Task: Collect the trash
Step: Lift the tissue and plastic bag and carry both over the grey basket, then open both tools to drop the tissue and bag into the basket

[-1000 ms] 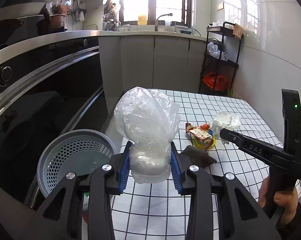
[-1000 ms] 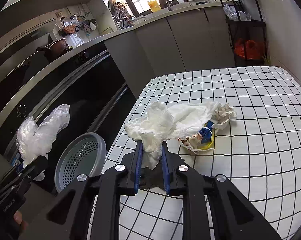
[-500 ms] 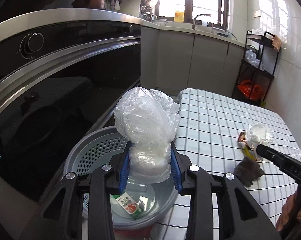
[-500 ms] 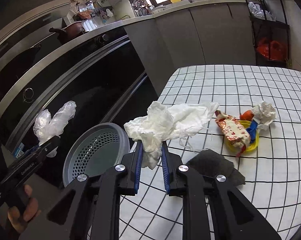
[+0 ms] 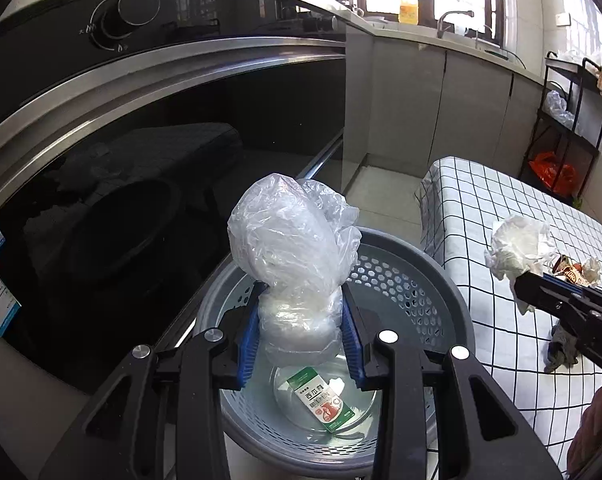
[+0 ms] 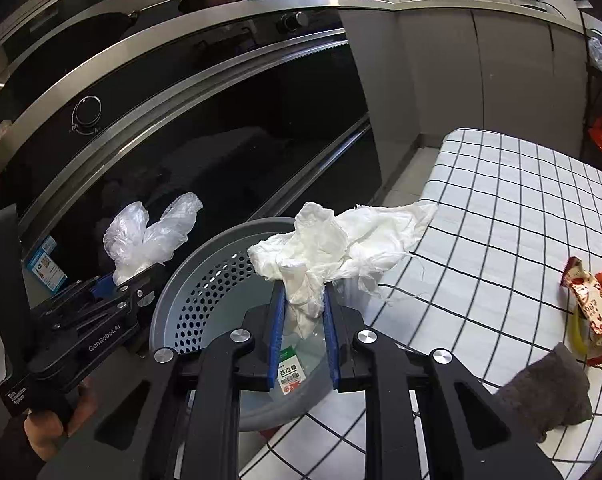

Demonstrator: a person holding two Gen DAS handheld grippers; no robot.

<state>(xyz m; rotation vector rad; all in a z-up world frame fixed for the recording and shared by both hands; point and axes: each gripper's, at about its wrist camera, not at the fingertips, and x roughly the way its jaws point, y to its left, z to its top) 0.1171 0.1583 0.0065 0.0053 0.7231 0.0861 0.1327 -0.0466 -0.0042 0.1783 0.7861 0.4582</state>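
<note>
My left gripper (image 5: 301, 334) is shut on a crumpled clear plastic bag (image 5: 293, 252) and holds it over the grey perforated trash basket (image 5: 405, 276). A small green and white carton (image 5: 321, 402) lies in the basket's bottom. My right gripper (image 6: 301, 332) is shut on a crumpled white tissue (image 6: 337, 248), held above the same basket (image 6: 189, 300) at its table side. The left gripper with its bag (image 6: 149, 232) shows at the left of the right wrist view. The right gripper with the tissue (image 5: 519, 248) shows at the right of the left wrist view.
The checked table (image 6: 501, 216) carries a red and white snack wrapper (image 6: 593, 308), a yellow piece under it and a dark grey rag (image 6: 549, 392). A black oven front (image 5: 141, 184) stands behind the basket. A black rack (image 5: 565, 120) stands far right.
Both grippers have moved left from over the table to over the basket, carrying the bag and the tissue. The carton in the basket has come into view.
</note>
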